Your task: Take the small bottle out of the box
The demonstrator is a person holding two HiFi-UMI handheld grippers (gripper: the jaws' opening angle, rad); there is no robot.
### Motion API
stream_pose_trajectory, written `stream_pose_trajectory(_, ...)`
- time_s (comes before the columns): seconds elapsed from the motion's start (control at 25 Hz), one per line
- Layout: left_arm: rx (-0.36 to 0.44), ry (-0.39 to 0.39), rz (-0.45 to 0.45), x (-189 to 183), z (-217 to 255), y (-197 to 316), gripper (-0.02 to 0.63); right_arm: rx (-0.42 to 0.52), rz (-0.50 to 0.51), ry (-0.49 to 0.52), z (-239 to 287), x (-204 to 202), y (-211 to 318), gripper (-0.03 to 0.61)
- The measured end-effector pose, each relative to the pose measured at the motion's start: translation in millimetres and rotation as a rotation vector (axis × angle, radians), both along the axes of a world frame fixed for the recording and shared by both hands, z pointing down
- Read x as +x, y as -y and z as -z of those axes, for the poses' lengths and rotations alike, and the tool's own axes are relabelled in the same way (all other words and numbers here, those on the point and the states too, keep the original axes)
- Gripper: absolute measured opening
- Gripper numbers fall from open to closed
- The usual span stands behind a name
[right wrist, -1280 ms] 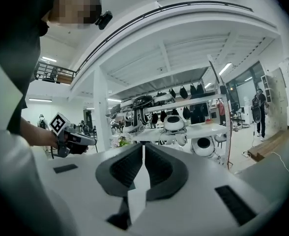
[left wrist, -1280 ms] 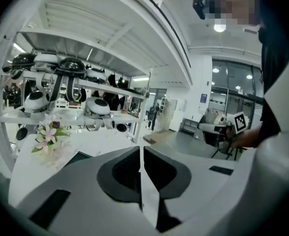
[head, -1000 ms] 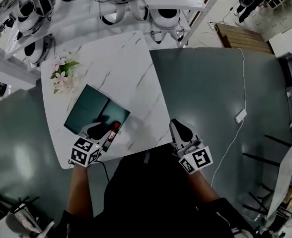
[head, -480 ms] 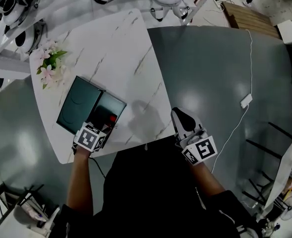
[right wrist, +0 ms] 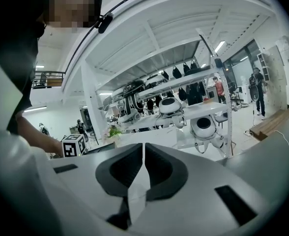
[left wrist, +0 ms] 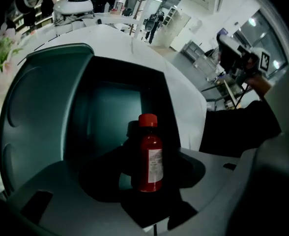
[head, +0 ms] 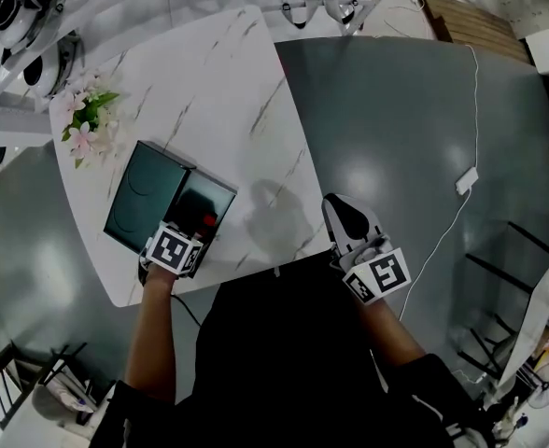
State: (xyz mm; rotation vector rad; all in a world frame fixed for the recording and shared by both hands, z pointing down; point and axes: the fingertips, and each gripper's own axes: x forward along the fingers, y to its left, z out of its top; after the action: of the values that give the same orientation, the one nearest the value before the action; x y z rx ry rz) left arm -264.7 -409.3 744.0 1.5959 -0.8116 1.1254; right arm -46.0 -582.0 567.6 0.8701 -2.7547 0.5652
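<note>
A small red bottle (left wrist: pixel 150 159) with a red cap stands upright in the tray of an open dark green box (left wrist: pixel 110 107). In the head view only its cap (head: pixel 209 220) shows. My left gripper (left wrist: pixel 149 176) points steeply down into the box (head: pixel 144 199). Its jaws have just been opening and stand wide on either side of the bottle, with the pads apart from it. My right gripper (head: pixel 338 209) hovers off the table's near right edge. It is shut with nothing between its touching tips (right wrist: pixel 143 154).
The box's lid (left wrist: pixel 41 97) lies flat to the left of the tray. Pink flowers (head: pixel 88 119) sit on the white marble table (head: pixel 228 91) beyond the box. Shelves of white machines (right wrist: pixel 203 127) stand behind the table, and a cable (head: pixel 461 185) runs over the grey floor at the right.
My left gripper has sunk and tipped downward over the box's near end, so its marker cube now covers most of the bottle in the head view. The right gripper has hardly shifted.
</note>
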Motion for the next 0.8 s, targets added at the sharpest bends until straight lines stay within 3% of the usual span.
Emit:
stream_pose_trajectory(0.08,0.012,0.036,-0.026,-1,-1,1,0.241,-0.004,-0.007,-0.001,-1,1,-2,0.040)
stream_pose_trajectory(0.2,0.045,0.068,-0.018,-3,-1,2,0.242,-0.015,-0.010,0.002,-5,3,-7,0.040)
stream_pose_trajectory(0.4,0.093,0.198,-0.065,-8,-12,1,0.238,-0.028,-0.009,0.009,-12,1,-13,0.041)
stream_pose_trajectory(0.64,0.213,0.168,-0.022,-8,-1,7,0.236,-0.001,-0.002,0.012,-8,1,-17,0.041)
stream_pose_trajectory(0.8,0.418,0.070,0.053,2,52,30,0.235,0.046,-0.004,0.010,9,5,-18,0.040)
